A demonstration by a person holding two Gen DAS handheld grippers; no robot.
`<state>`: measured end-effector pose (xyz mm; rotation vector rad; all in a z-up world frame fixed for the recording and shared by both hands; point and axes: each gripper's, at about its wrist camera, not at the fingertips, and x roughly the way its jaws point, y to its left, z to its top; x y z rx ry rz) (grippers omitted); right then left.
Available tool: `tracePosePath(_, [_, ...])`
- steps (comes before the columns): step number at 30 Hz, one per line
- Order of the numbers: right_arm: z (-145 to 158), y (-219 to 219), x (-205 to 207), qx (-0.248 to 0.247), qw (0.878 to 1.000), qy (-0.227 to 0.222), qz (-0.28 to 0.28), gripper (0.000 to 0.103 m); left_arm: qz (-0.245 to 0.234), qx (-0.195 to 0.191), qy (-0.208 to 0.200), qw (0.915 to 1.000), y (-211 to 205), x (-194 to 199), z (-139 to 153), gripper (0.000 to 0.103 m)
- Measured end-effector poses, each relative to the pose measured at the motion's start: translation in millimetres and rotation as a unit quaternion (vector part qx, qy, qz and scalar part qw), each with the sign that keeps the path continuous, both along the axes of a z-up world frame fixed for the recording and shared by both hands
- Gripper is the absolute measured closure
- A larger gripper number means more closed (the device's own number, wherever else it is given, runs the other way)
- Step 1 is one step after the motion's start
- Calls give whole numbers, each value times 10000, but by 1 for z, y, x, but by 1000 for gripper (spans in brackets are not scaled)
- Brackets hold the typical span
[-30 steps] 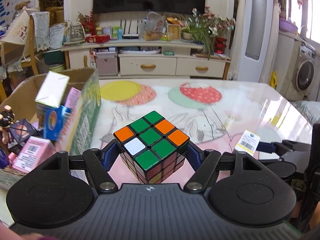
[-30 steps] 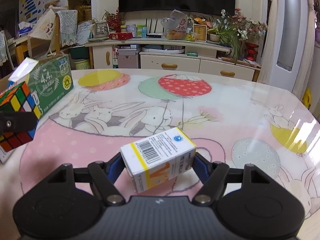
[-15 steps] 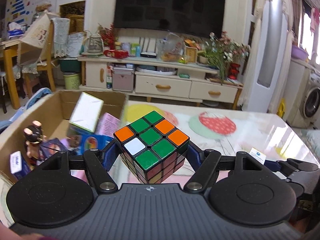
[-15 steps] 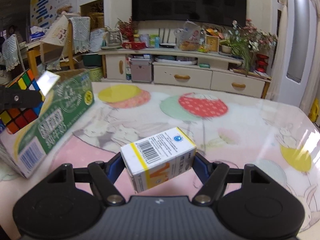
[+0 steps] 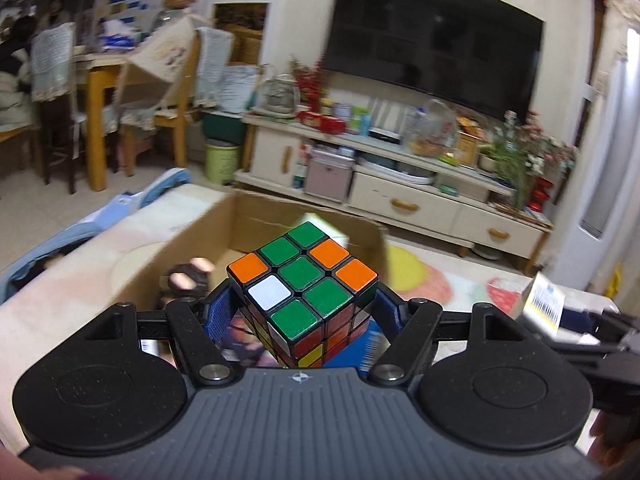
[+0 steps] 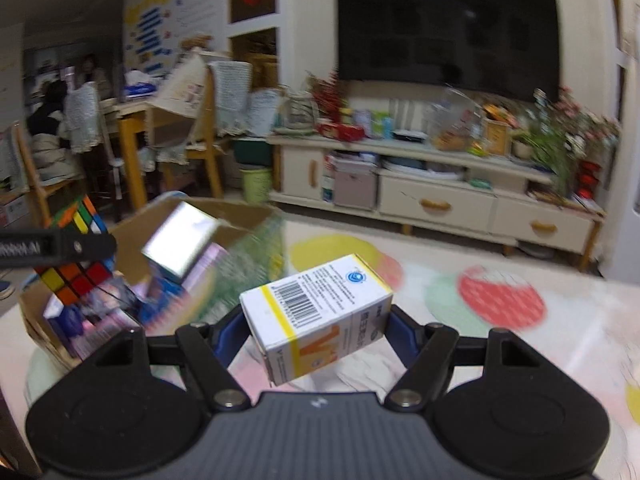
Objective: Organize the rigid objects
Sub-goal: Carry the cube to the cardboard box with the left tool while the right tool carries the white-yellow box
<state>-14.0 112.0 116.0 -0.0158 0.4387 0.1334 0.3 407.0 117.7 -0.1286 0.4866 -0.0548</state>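
Living room behind: dark television on the wall, long pale cabinet below it, chairs and a yellow-legged table at left. Balloon-and-rabbit tablecloth (image 6: 500, 300) underneath.

Far left, cardboard box (image 5: 256, 216) open-topped, partly filled with small packets and a little figure; blurred, so contents not countable. One silvery carton leaning up out of it in the right view.

Left claw (image 5: 302, 312) about two-thirds spread, pads clamped on opposite sides of one puzzle cube (image 5: 302, 280), cube tilted corner-forward, raised above the box's open top. Judged stiff, light, smooth-faced plastic; layers liable to twist, so best held flat on two opposite faces, as now.

Right claw (image 6: 316, 328) roughly half spread, pads pressed on the two narrow ends of one small medicine carton (image 6: 316, 312), barcode upward, carried above the cloth, just right of the box. Judged very light, thin card, easily dented; gentle squeeze near the ends where folds stiffen it.

Count: two claws, one cube, one carton, one box.
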Motion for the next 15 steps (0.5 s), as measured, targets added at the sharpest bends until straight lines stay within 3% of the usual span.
tracePosePath(6, [16,38,40,-195,9983,-91,540,31,408,-43,239,9989,22,10,-4,14])
tracePosePath(15, [28,93,92,-445,9904,-168,1301,31,558,26,721,9958,26,19,-13,15])
